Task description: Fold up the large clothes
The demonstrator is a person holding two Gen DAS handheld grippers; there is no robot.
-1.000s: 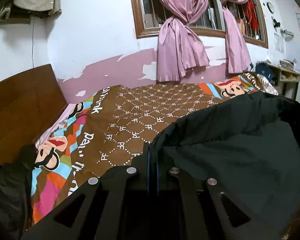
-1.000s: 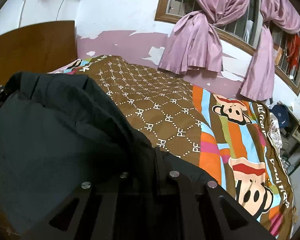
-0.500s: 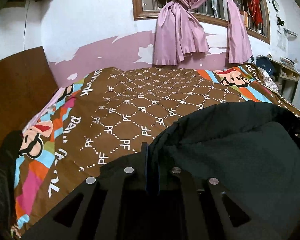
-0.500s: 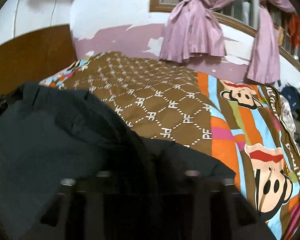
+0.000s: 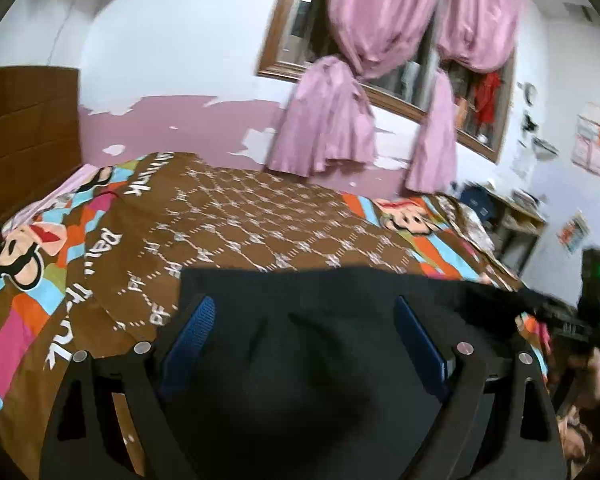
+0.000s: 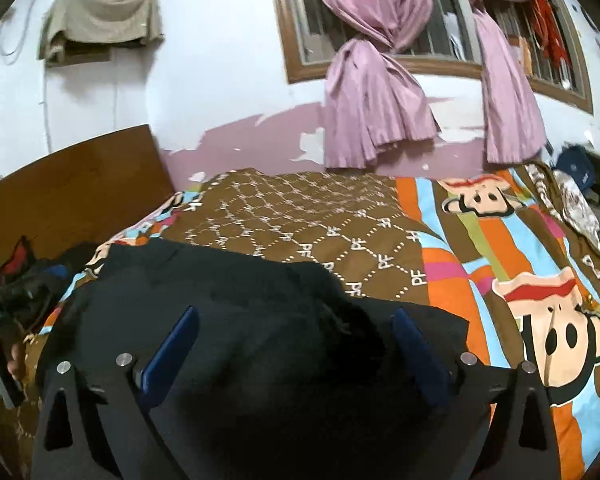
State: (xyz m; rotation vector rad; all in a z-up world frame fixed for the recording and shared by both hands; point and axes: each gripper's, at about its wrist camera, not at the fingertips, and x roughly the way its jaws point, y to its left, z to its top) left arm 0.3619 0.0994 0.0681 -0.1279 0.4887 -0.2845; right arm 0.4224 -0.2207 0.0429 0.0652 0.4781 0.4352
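Now your left tool (image 5: 306, 336) stands with its blue pads (image 5: 192, 330) wide apart, having just been opening, and the dark garment (image 5: 332, 320) lies loose between them, unpinched. Your right tool (image 6: 294, 344) is likewise spread, its jaws just opened, with the same garment (image 6: 236, 300) lying slack under and between its pads (image 6: 174, 346). The garment rests on the patterned bedspread (image 6: 320, 220) at the near edge of the bed, at 6 o'clock in both views. Pink curtains (image 6: 364, 92) hang at 12 o'clock.
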